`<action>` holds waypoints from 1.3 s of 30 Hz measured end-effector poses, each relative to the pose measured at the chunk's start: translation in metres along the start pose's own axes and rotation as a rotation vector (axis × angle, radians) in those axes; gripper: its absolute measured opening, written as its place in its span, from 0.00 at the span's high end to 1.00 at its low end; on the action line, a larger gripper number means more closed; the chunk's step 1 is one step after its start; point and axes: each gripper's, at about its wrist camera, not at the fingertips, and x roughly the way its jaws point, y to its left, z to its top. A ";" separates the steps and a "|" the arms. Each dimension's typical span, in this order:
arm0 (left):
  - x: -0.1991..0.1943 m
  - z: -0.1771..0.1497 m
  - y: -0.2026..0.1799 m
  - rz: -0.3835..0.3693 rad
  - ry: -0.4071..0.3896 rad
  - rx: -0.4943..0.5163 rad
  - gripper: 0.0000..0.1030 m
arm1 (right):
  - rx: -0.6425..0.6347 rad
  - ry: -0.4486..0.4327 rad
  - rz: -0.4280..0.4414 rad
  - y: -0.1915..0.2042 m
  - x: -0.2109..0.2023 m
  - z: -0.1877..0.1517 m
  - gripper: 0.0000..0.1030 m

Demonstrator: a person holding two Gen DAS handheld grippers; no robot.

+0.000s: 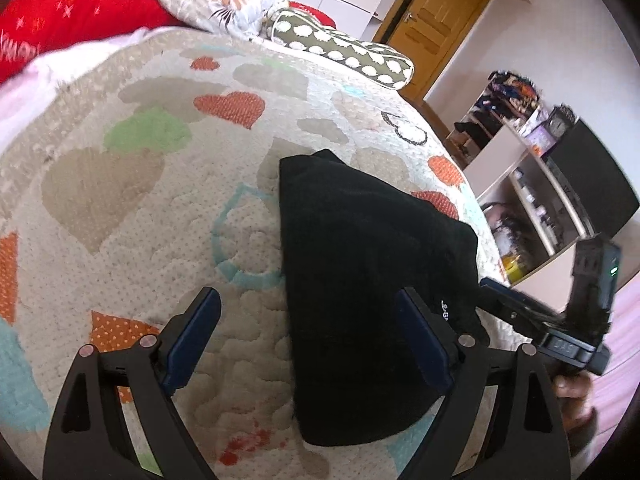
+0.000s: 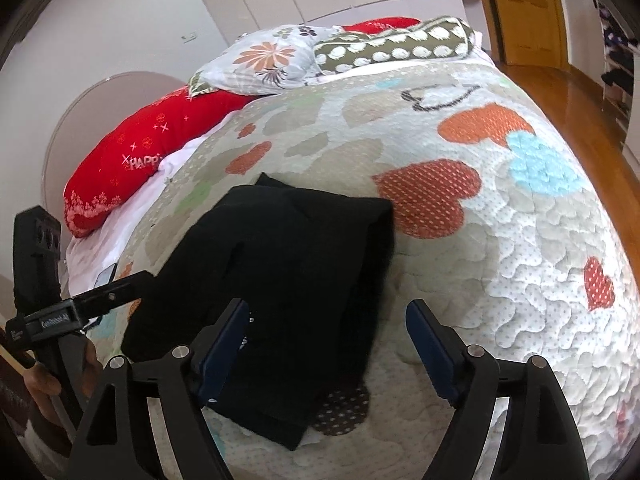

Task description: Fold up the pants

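One red pillow [image 2: 132,160] reads "HAPP", partly hidden.

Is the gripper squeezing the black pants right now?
No, in the right wrist view the right hand-held gripper stands wide open above the folded black fabric pants, its pads pressing on nothing.

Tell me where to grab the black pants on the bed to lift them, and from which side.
Grip the pants at the near end, the narrow edge closest to the cameras, coming in low from the foot of the bed. They lie folded in a flat bundle on the quilt, and that end sits right ahead of the open right hand-held gripper, so a finger could probably slide under the layers.
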 end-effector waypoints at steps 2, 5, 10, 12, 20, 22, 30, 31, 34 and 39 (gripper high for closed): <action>0.005 0.002 0.009 -0.039 0.009 -0.037 0.12 | 0.025 0.005 0.025 -0.008 0.004 -0.001 0.20; 0.018 0.002 0.016 -0.100 0.047 -0.091 0.11 | 0.051 0.012 0.058 -0.016 0.014 -0.001 0.20; 0.038 0.001 0.003 -0.109 0.079 -0.054 0.09 | 0.077 0.005 0.162 -0.023 0.027 -0.001 0.20; 0.043 0.002 -0.003 -0.096 0.078 -0.030 0.00 | 0.084 0.000 0.193 -0.024 0.031 0.002 0.19; 0.054 0.003 -0.018 -0.021 0.076 0.035 0.00 | 0.064 0.005 0.228 -0.012 0.049 0.009 0.17; 0.054 0.003 -0.016 -0.024 0.073 0.028 0.00 | 0.056 0.003 0.214 -0.010 0.049 0.009 0.28; 0.041 0.002 -0.029 -0.026 0.046 0.074 0.41 | -0.008 -0.052 0.140 0.006 0.032 0.011 0.67; 0.039 0.003 -0.032 -0.022 0.041 0.085 0.44 | -0.023 -0.061 0.143 0.011 0.028 0.013 0.68; 0.032 0.008 -0.031 -0.023 0.039 0.084 0.55 | -0.066 -0.087 0.145 0.027 0.017 0.018 0.70; 0.013 0.023 -0.025 -0.003 -0.007 0.092 0.58 | -0.103 -0.114 0.152 0.047 0.010 0.031 0.70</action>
